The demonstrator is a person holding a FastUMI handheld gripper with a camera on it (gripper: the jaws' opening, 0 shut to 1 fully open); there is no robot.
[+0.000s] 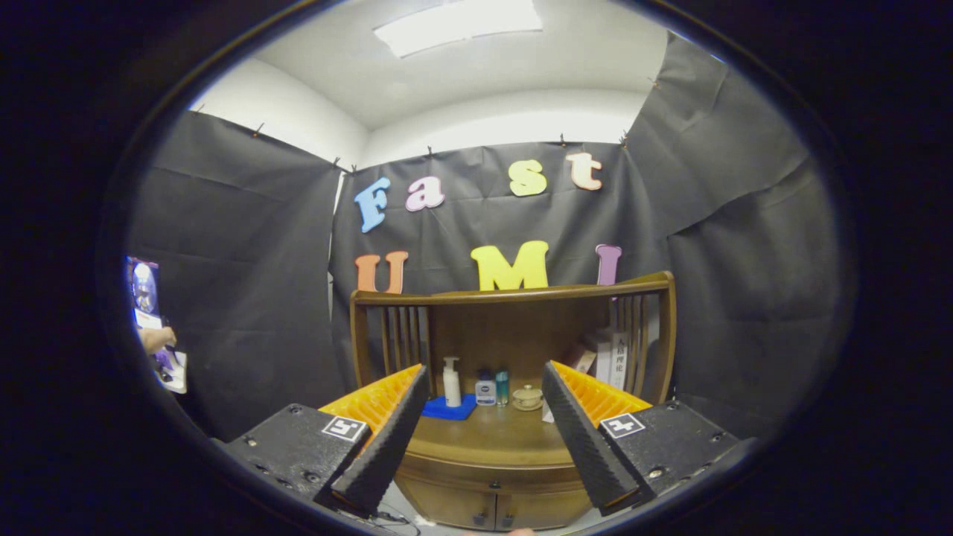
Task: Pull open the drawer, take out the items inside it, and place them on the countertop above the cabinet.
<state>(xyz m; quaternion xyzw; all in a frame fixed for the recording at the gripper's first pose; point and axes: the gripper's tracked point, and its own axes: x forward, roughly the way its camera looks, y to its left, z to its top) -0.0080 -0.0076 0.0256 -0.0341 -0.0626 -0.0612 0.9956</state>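
Gripper released, fingers spread wide before wooden cabinet. Pump bottle, small bottles and cup beyond, on table.

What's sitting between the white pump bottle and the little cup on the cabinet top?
In the gripper view, two small bottles stand side by side between the white pump bottle and the cup. The gripper hangs open, well short of the cabinet.

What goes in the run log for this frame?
gripper: open, empty | wooden cabinet: beyond fingers, closed | white pump bottle: on countertop | stage: approach
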